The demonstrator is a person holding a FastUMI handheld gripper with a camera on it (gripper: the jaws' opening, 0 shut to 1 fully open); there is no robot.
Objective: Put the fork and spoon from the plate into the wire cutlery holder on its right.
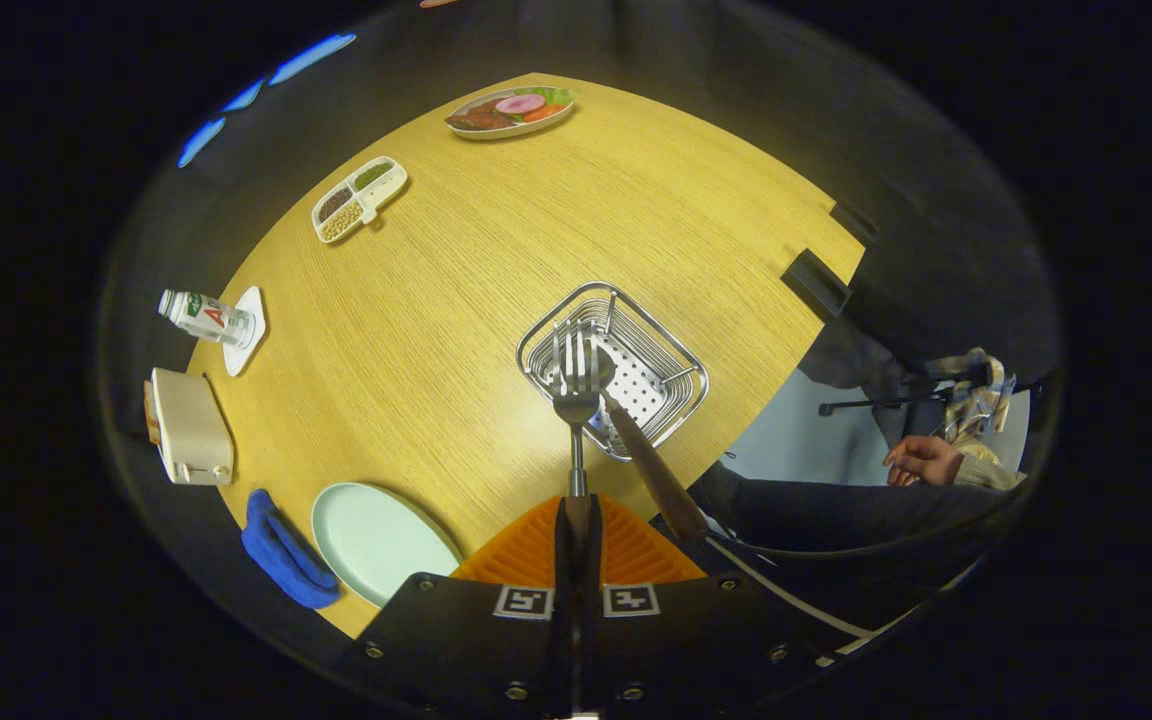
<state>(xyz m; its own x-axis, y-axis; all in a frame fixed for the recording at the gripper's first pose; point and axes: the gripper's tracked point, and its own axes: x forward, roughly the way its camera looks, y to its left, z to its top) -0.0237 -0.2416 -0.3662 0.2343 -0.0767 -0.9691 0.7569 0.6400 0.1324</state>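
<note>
Steel fork [576, 385] pinched in claw [576, 520].

The gripper [576, 500] pinches the fork [574, 385] over the wire holder [614, 368] (spoon [651, 465] leaning in it); the plate [376, 540] sits left.

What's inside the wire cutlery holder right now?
In the wire cutlery holder a brown-handled utensil leans out over the rim. The fork, gripped by the tool, hangs tines-first above it, covering that utensil's head and part of the perforated base.
</note>
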